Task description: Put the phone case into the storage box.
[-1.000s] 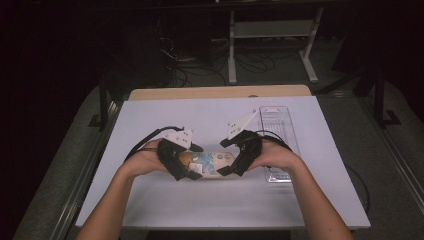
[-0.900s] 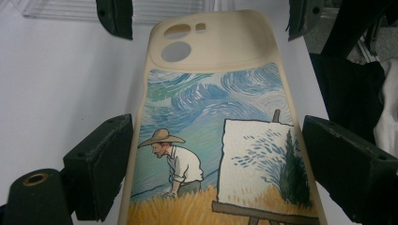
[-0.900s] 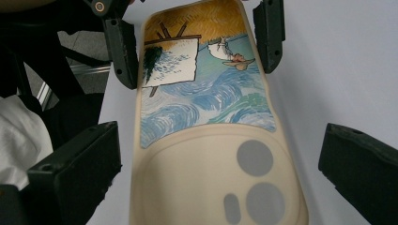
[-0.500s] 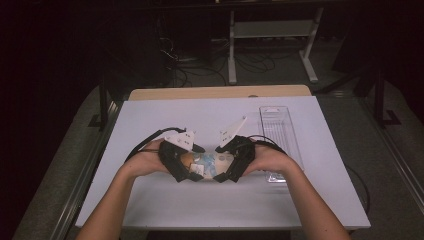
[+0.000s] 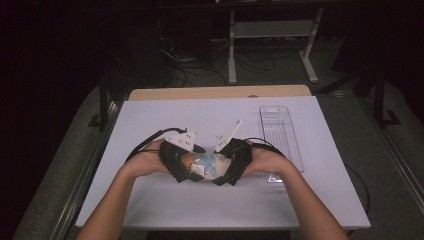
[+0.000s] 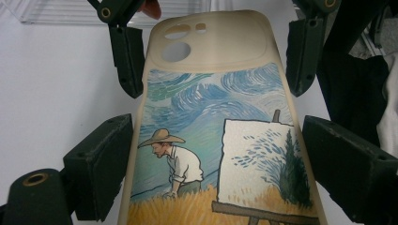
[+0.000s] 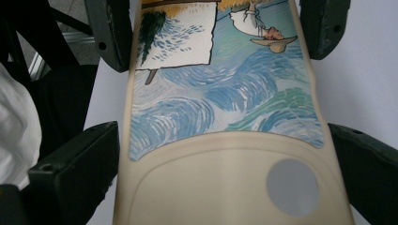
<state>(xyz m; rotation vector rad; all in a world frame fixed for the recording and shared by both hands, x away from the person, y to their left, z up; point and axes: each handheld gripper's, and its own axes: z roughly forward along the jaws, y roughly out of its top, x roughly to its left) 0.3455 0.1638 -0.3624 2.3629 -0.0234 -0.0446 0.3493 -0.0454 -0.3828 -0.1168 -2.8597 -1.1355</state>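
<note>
Phone case [image 5: 206,165] lengthwise between tongs

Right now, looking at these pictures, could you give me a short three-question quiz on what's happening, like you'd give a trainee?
1. What lies between the left gripper and the right gripper?
2. True or false: the clear tray sits on the person's left side of the table.
3. Which end of the case is nearest the right gripper's camera: A) camera-hole end, B) wheat-field end?

Key:
1. A painted phone case, one gripper at each end, jaws on either side of it.
2. False; it is on the right.
3. A.
</note>
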